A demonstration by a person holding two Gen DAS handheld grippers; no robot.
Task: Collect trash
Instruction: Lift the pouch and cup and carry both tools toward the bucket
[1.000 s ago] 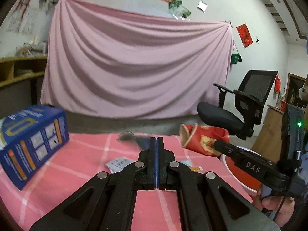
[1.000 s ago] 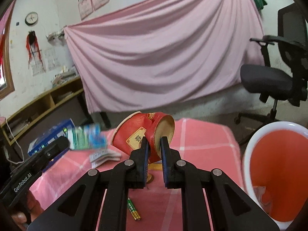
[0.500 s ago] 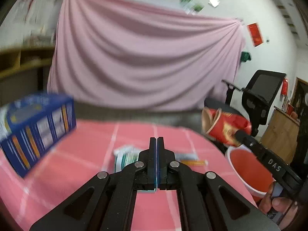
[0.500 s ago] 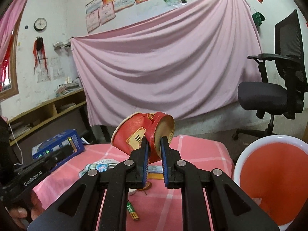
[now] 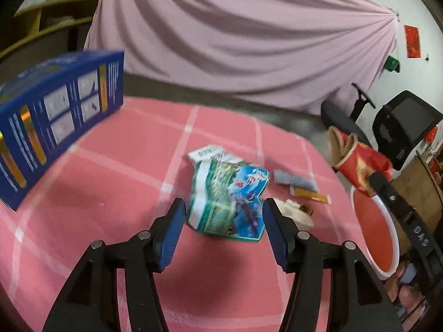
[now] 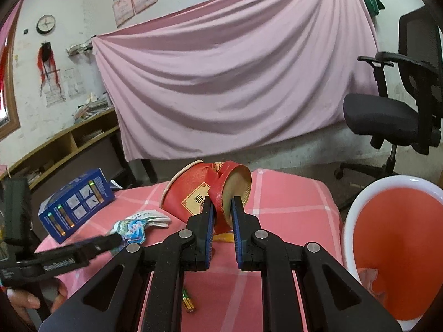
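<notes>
A crumpled blue-green snack wrapper (image 5: 229, 196) lies on the pink checked tablecloth (image 5: 110, 182). My left gripper (image 5: 223, 222) hovers just over its near edge; its jaws are opening, one on each side of the wrapper, pads clear of it. My right gripper (image 6: 222, 215) is shut on a crushed red paper cup (image 6: 202, 193), held in the air above the table; the same cup (image 5: 357, 163) shows at the right of the left wrist view. The wrapper (image 6: 133, 228) also shows in the right wrist view beside the left gripper's finger.
A red bin with a white rim (image 6: 396, 249) stands off the table's right edge. A blue box (image 5: 47, 121) sits at the table's left. Small packets (image 5: 296, 181), a white scrap (image 5: 296, 213) and a green battery (image 6: 188, 303) lie on the cloth. An office chair (image 6: 401, 110) stands behind.
My left gripper has tipped down toward the table and closed in on the wrapper, and its jaws have gone from shut to parted. The right gripper keeps its hold on the cup.
</notes>
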